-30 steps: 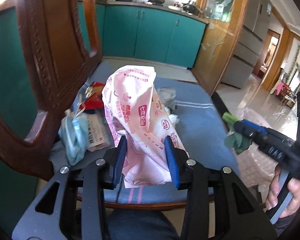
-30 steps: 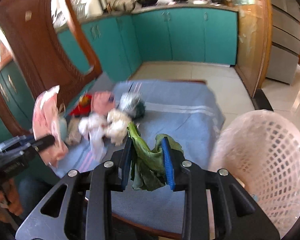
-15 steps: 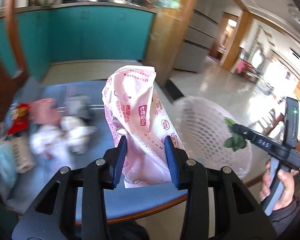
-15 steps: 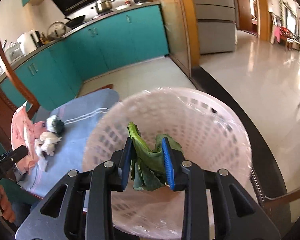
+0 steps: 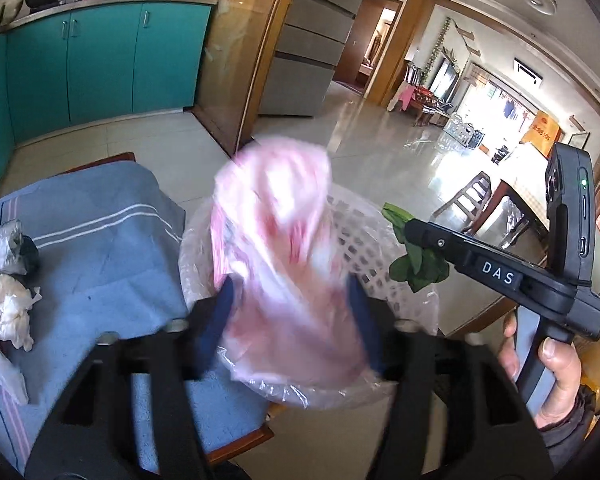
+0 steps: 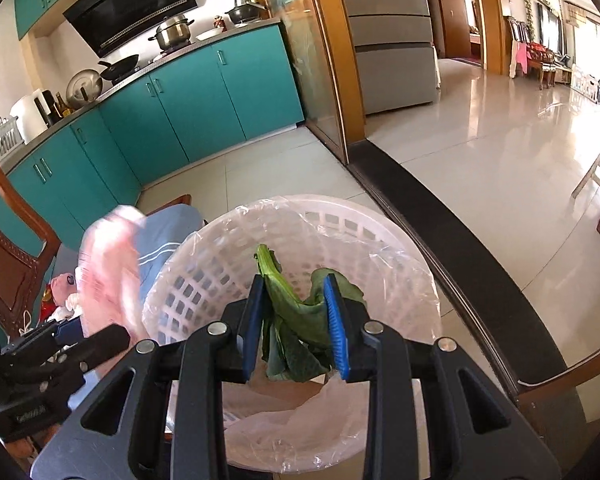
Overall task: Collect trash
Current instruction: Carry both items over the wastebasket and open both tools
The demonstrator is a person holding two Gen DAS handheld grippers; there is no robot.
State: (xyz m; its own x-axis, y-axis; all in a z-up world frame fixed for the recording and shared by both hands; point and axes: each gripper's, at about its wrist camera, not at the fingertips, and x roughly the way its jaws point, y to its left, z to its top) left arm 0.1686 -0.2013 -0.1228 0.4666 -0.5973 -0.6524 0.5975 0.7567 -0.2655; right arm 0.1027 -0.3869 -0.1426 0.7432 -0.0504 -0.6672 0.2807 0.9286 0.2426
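left gripper (image 5: 292, 316): jaws opening around the blurry pink wrapper (image 5: 276, 240), hanging over the basket rim (image 5: 364, 232)
right gripper (image 6: 296, 328): pinching green leaves (image 6: 296, 316), sitting above the basket's wide-open mouth

Motion blurs the pink wrapper (image 5: 276, 264) and left gripper's fingers (image 5: 220, 312).

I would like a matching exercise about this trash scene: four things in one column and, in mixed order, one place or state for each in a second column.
Things:
1. pink wrapper
2. green leaf
3. crumpled white tissue
4. white basket

Places or states:
A. lined with a clear plastic bag
B. lying on the blue cloth
C. clamped in the right gripper over the basket
D. between the opening jaws of the left gripper, blurred

Pairs: 1-D, 2-C, 3-B, 4-A
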